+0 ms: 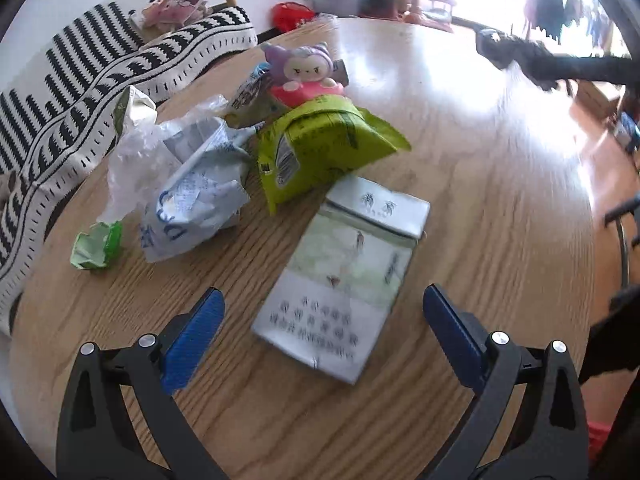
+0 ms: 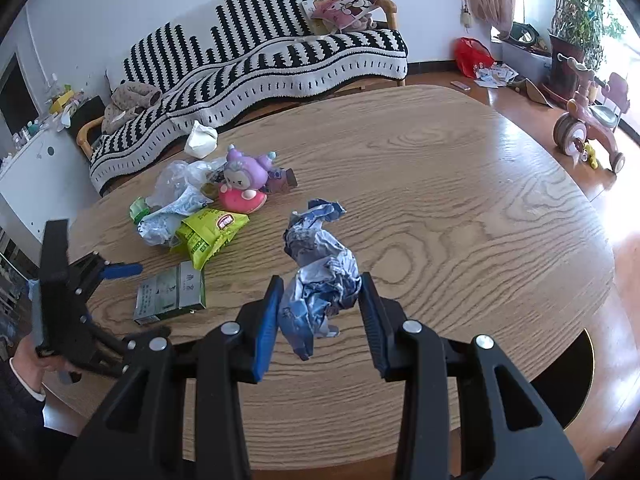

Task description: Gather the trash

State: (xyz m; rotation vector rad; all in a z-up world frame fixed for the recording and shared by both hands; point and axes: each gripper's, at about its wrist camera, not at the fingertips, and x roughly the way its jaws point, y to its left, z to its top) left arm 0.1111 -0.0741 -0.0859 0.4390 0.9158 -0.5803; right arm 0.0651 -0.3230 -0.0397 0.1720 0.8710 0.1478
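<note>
My right gripper (image 2: pixel 320 292) is shut on a crumpled blue-and-white wrapper (image 2: pixel 320 280) and holds it above the wooden table (image 2: pixel 460 200). My left gripper (image 1: pixel 322 312) is open just above the table, with the near end of a flat silver-green packet (image 1: pixel 344 272) between its blue pads; the packet also shows in the right wrist view (image 2: pixel 170 292). Beyond it lie a lime-green snack bag (image 1: pixel 320 144), a crumpled white-blue bag (image 1: pixel 192 196), clear plastic (image 1: pixel 136 152) and a small green wrapper (image 1: pixel 96 244). The left gripper also shows in the right wrist view (image 2: pixel 116 270).
A purple-and-pink toy figure (image 1: pixel 304 72) stands behind the trash pile. A white crumpled tissue (image 2: pixel 202 140) lies near the table's far edge. A black-and-white striped sofa (image 2: pixel 260 64) stands beyond the table. A pink tricycle (image 2: pixel 588 128) stands on the floor at the right.
</note>
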